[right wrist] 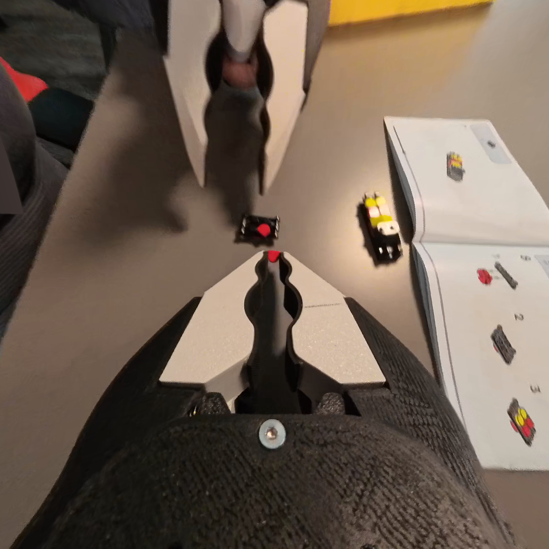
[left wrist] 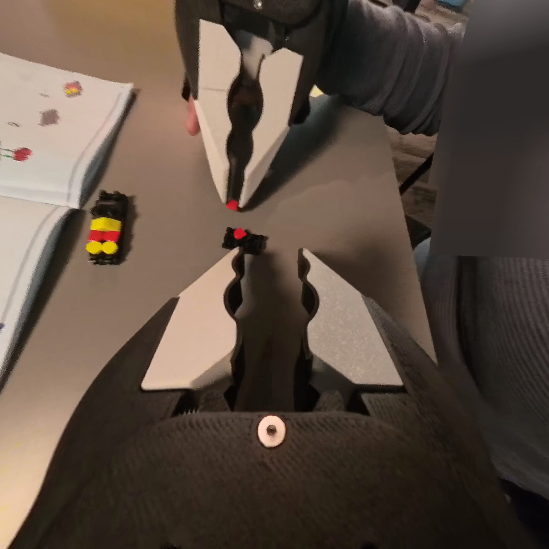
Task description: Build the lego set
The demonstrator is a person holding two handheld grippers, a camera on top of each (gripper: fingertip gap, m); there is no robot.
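Observation:
A small black plate (left wrist: 244,239) with one red round stud (left wrist: 239,233) on it lies on the brown table between the two grippers; it also shows in the right wrist view (right wrist: 260,229). My right gripper (right wrist: 273,255) is shut on a second red round piece (right wrist: 273,256) and holds it just short of the plate; it also shows in the left wrist view (left wrist: 232,205). My left gripper (left wrist: 270,252) is open and empty, its left fingertip close beside the plate. A black assembly with yellow and red pieces (left wrist: 107,234) lies apart near the booklet, also in the right wrist view (right wrist: 381,227).
An open instruction booklet (left wrist: 56,130) lies on the table, also in the right wrist view (right wrist: 475,267). A yellow box (right wrist: 401,12) is at the far edge. A person's grey sleeve (left wrist: 386,68) reaches over the table (left wrist: 326,202). The table edge runs close by. About 5 cm separates my left fingertips from my right.

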